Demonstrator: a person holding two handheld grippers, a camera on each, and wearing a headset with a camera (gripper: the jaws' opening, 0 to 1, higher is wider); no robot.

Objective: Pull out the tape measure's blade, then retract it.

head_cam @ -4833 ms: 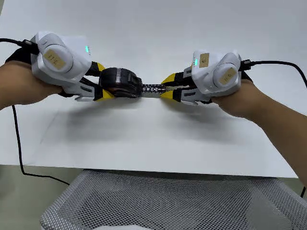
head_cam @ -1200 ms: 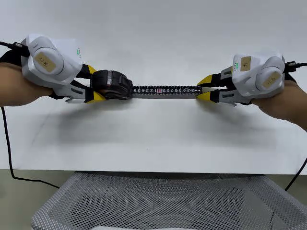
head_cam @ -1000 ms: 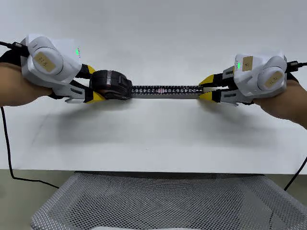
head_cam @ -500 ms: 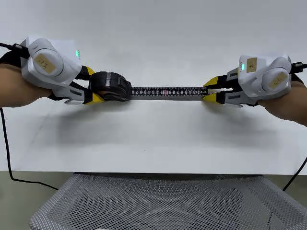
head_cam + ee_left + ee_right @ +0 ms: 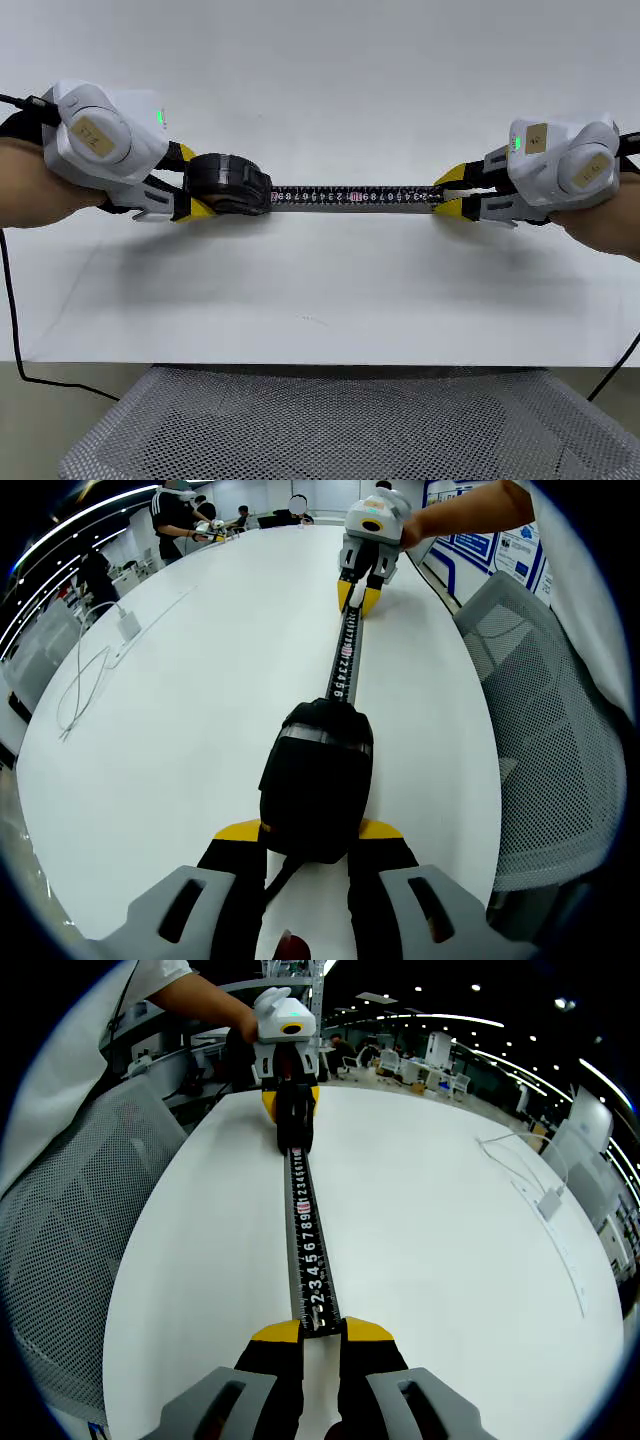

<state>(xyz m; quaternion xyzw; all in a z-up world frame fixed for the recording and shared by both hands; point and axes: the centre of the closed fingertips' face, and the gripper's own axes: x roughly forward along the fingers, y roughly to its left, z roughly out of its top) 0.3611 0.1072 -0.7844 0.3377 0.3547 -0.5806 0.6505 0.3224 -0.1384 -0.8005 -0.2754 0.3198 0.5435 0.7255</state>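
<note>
Fingers [image 5: 201, 208] of your left gripper [image 5: 194, 181] are clamped on the tape measure's black case [image 5: 229, 184] at the left of the head view, over the counter [image 5: 320, 290]. From it the blade [image 5: 352, 196] runs rightward to the mid-right of the frame, where your right gripper [image 5: 446, 191] has its fingers [image 5: 452, 207] pinched shut on the blade's end. Over the last few seconds the right gripper has drawn away from the case, so far more numbered blade is out. The pull looks nearly done; next, ease the end back toward the case rather than letting it snap.
</note>
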